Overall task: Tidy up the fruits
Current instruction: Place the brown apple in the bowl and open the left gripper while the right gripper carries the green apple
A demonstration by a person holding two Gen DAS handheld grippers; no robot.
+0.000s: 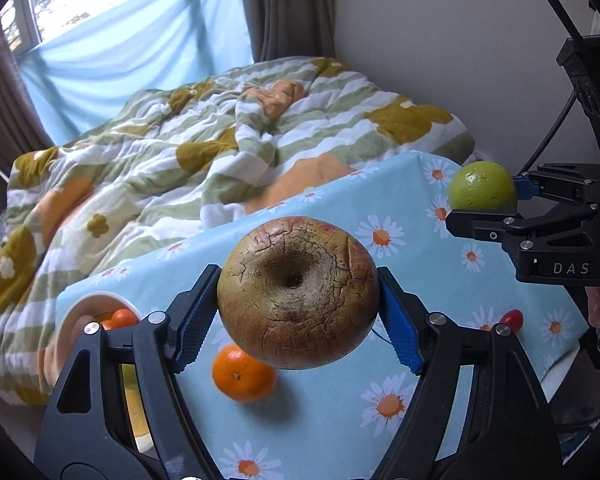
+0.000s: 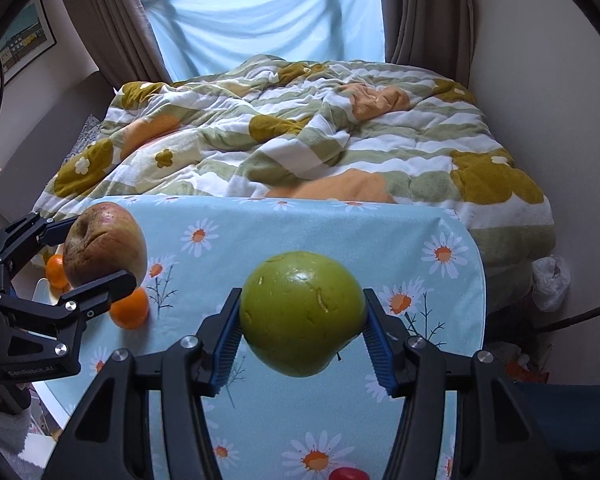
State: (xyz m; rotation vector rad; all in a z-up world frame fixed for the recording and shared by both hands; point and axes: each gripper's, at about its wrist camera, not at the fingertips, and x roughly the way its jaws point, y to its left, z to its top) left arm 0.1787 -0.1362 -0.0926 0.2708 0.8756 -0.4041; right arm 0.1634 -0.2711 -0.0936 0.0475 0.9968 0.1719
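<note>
Two fruits are held aloft. From the left wrist, a cracked apple point(image 1: 298, 294) is clamped in the left claw point(image 1: 300, 312) above the desk point(image 1: 380, 208); its smooth skin could slip. From the right wrist, a green apple point(image 2: 302, 314) is pinched in the right claw point(image 2: 302, 320), and could drop onto the tangerine point(image 2: 130, 308).

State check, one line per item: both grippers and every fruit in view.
left gripper: shut on the brown apple, held off the table
right gripper: shut on the green apple, held off the table
loose mandarin: resting on the tablecloth
red tomato: resting on the tablecloth
bowl: upright, holding mandarins
</note>
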